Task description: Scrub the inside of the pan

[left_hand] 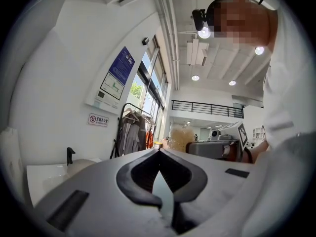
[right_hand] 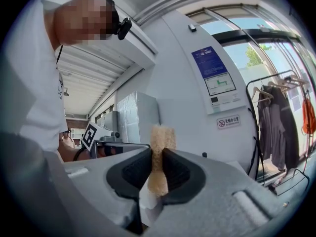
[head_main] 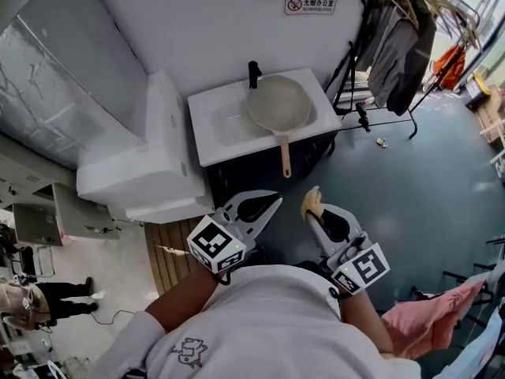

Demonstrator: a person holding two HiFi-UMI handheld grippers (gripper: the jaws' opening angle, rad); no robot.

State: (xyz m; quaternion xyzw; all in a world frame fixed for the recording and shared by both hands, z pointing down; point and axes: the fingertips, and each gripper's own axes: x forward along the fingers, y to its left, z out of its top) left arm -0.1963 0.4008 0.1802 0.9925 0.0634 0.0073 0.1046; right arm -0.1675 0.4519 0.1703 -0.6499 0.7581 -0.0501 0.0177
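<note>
Head view: left gripper (head_main: 274, 200) closed, empty; right gripper (head_main: 310, 215) clamps sponge (head_main: 311, 200); pan (head_main: 278, 103) handle overhangs sink (head_main: 219, 126) edge.

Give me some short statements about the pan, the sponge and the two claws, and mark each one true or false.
1. The pan lies in the sink. True.
2. The right claw is shut on a sponge. True.
3. The left claw grips the pan's handle. False: it is shut and empty, apart from the pan.
4. The sponge touches the inside of the pan. False: it is held well short of the pan.
5. A black faucet stands behind the pan. True.
</note>
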